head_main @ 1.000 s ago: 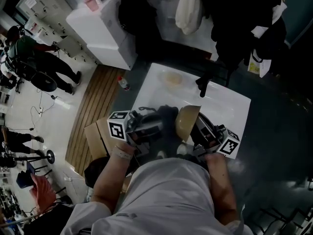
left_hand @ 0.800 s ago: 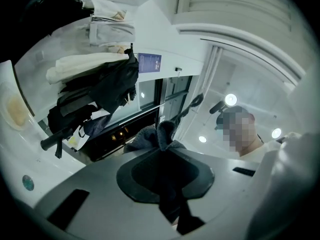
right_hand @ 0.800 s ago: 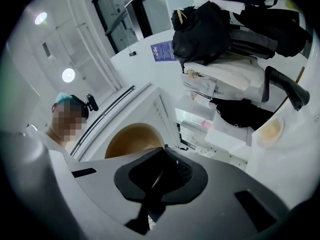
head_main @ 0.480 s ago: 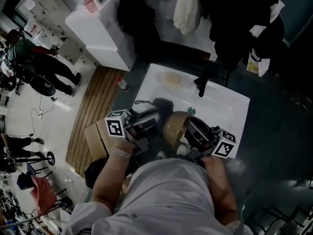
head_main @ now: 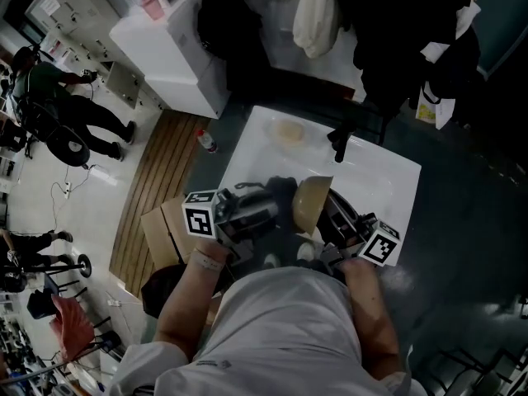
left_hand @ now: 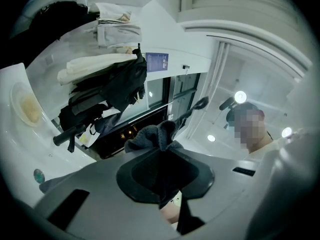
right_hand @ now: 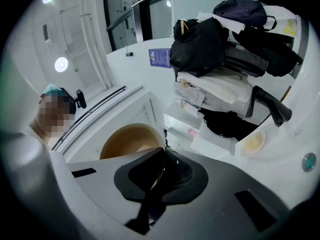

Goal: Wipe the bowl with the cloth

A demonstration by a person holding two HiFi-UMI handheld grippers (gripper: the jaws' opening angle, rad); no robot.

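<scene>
Overhead, the left gripper (head_main: 262, 213) has its jaws pressed together on a dark, nubby cloth (left_hand: 152, 136), whose crumpled fold bunches up past the jaw tips. The right gripper (right_hand: 160, 159) has its jaws nearly together, pinching the thin rim of a smooth, round tan bowl (right_hand: 129, 138). The bowl rises beyond and to the left of those jaws, tipped on edge rather than level, its hollow open to the right gripper view. In the head view the bowl sits between the two grippers over a glossy white sink (head_main: 388, 180). The cloth lies just beside its curved outer wall; whether they touch cannot be told.
</scene>
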